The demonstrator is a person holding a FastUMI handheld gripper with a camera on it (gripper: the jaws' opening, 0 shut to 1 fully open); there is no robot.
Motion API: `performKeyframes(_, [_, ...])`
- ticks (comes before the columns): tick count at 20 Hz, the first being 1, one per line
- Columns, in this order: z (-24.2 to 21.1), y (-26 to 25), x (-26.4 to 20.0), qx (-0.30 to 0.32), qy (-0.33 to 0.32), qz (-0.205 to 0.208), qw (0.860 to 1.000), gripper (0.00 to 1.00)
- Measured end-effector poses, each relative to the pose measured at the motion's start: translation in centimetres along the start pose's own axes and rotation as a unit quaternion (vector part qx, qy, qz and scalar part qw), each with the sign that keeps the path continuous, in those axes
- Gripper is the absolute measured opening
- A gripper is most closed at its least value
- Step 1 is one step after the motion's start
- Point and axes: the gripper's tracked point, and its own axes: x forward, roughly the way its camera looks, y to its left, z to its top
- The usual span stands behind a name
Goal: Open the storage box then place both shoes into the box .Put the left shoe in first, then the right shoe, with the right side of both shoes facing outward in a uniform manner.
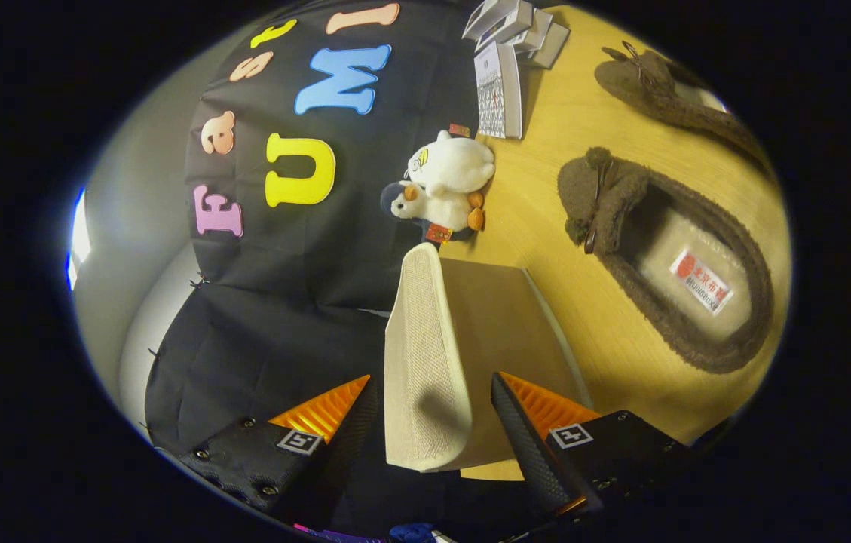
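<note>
Gripper (433,411) straddles the box (500,332) lid (421,354), fingers spread, not pinching yet afaict. Lid's up on edge for opening; both shoes (666,256) wait beyond on table (546,188).

Fuzzy brown shoes (670,290) lie on a smooth wood-grain table (583,324), beside a box (463,362) with a woven-textured lid (421,362) and plush toys (444,188).

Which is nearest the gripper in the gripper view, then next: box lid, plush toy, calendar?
1. Box lid: between the open gripper fingers.
2. Plush toy: beyond the lid, at the cloth wall.
3. Calendar: farthest, past the toy.
</note>
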Motion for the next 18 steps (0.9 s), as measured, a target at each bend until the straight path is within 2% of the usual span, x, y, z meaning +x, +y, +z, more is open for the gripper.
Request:
performKeyframes(1, [-0.3,0.1,0.4,0.0,0.005,0.0,1.0,0.84])
performKeyframes(4, [-1.0,0.2,0.6,-0.004,0.031,0.001,1.0,0.81])
performKeyframes(5, [-0.9,-0.5,0.3,-0.007,0.024,-0.015,1.0,0.65])
performKeyframes(7, [-0.9,-0.2,0.3,-0.001,0.035,-0.01,0.999,0.34])
performKeyframes(9, [-1.2,-0.1,0.3,-0.014,0.047,-0.012,0.999,0.34])
performKeyframes(10, [0.7,0.7,-0.9,-0.012,0.036,0.005,0.999,0.34])
performKeyframes(11, [0.1,0.6,0.5,-0.017,0.021,-0.003,1.0,0.19])
performKeyframes(12, [-0.1,1.0,0.3,-0.031,0.032,-0.003,0.999,0.04])
performKeyframes(18, [-0.2,4.1,-1.0,-0.076,0.045,-0.003,0.996,0.04])
